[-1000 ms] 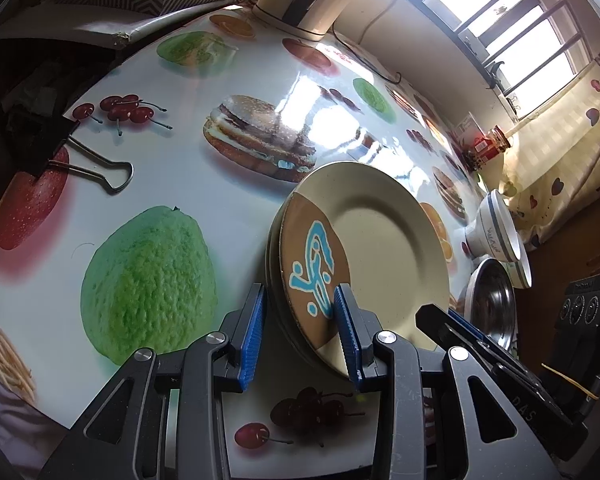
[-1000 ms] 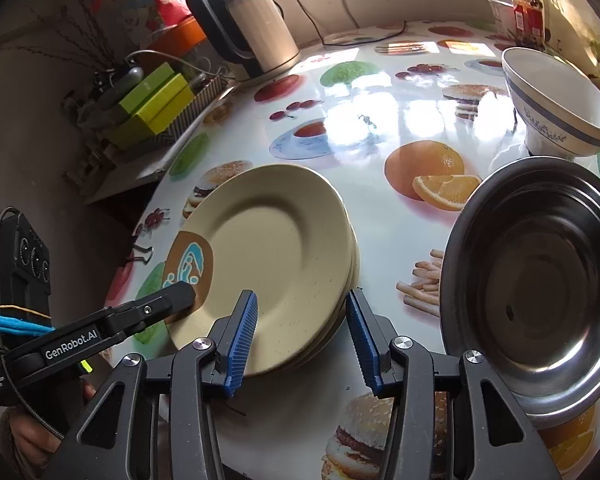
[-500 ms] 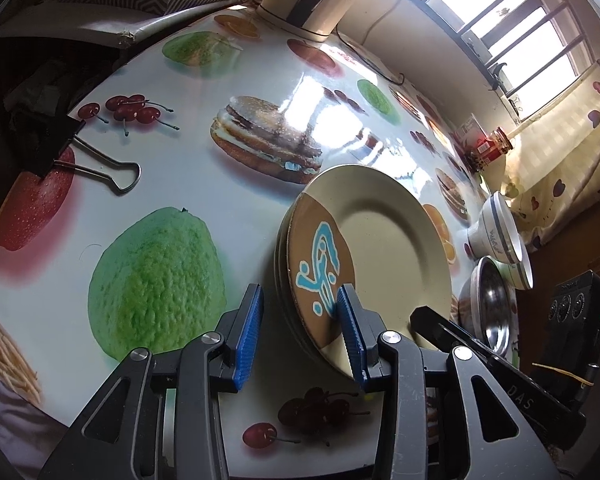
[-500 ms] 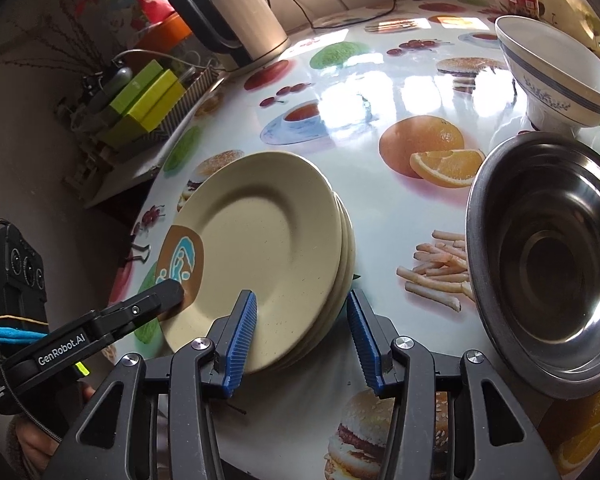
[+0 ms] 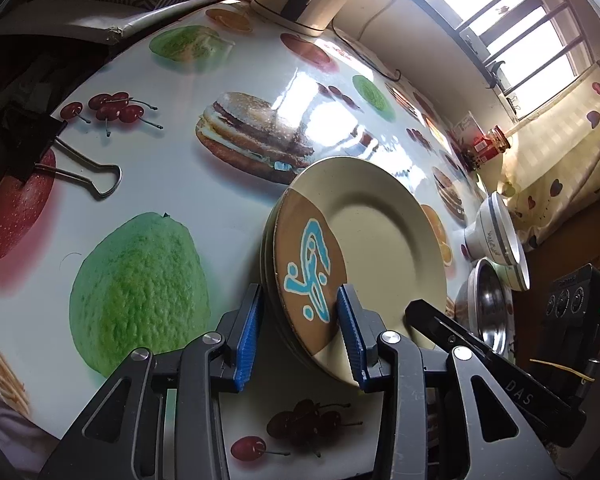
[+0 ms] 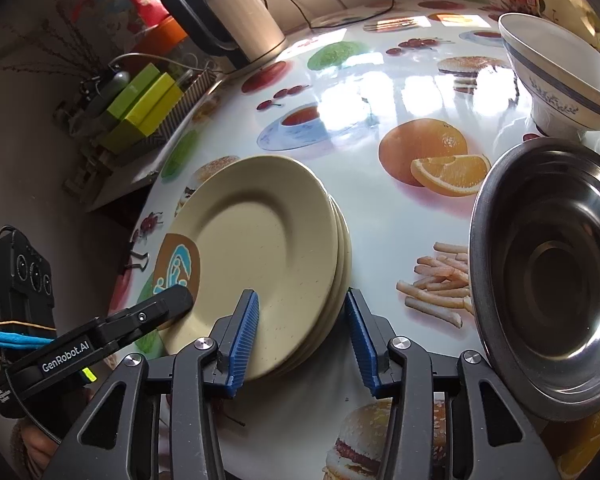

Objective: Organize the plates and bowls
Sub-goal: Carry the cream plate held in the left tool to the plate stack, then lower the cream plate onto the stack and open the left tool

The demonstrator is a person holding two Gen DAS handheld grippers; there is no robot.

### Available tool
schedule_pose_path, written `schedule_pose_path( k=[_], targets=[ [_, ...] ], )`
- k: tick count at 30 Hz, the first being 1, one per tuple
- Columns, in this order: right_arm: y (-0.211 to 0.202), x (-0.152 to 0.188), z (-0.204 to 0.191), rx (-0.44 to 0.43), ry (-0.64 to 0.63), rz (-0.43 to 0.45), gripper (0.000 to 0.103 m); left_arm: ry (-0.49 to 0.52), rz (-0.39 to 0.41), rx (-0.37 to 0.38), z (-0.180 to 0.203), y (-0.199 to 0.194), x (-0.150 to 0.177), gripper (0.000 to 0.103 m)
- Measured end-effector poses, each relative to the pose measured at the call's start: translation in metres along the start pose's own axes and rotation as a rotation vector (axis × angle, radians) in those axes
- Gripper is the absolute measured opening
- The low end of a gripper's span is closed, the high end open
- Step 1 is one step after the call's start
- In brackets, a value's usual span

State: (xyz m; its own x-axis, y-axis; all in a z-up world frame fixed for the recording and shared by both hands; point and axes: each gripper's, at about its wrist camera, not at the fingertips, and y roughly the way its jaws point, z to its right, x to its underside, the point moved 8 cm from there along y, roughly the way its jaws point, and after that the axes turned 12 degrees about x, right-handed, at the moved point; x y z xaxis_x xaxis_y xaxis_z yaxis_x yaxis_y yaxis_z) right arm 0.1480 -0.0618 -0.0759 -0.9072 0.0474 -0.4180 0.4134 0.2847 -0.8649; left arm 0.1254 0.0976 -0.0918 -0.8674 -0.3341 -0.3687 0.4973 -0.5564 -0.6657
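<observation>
My left hand-held gripper [image 5: 300, 332] has its blue pads apart on either side of the near rim of the plate stack [image 5: 359, 248], the brown patch with the blue motif sitting between them; I cannot tell whether the pads actually touch the rim. My right hand-held gripper [image 6: 301, 336] is also spread, straddling the opposite edge of the same stack [image 6: 260, 248], one pad over the top plate and the other just outside the rim. The stack is several cream plates lying flat on the bench [image 6: 379, 92], nothing on the top one. Just beside it to my right sits a steel bowl [image 6: 547, 276], with nothing inside. Beyond that stands a white bowl with a blue band [image 6: 559, 76], upright on its foot, its inside not visible to me; from the left wrist view a second such bowl [image 5: 515, 276] sits beside it. A black binder clip [image 5: 40, 152] grips the bench edge on the left. Farther back a kettle [image 6: 228, 20] stands near the wall, next to a tray holding green boxes [image 6: 144, 100].
</observation>
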Motion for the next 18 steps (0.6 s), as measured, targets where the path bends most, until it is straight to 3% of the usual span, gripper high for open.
schedule_pose_path(
  k=[18],
  targets=[
    [0.017, -0.033, -0.003, 0.010, 0.037, -0.009, 0.042, 0.014, -0.016, -0.012, -0.004, 0.017, -0.040, 0.039]
  ],
)
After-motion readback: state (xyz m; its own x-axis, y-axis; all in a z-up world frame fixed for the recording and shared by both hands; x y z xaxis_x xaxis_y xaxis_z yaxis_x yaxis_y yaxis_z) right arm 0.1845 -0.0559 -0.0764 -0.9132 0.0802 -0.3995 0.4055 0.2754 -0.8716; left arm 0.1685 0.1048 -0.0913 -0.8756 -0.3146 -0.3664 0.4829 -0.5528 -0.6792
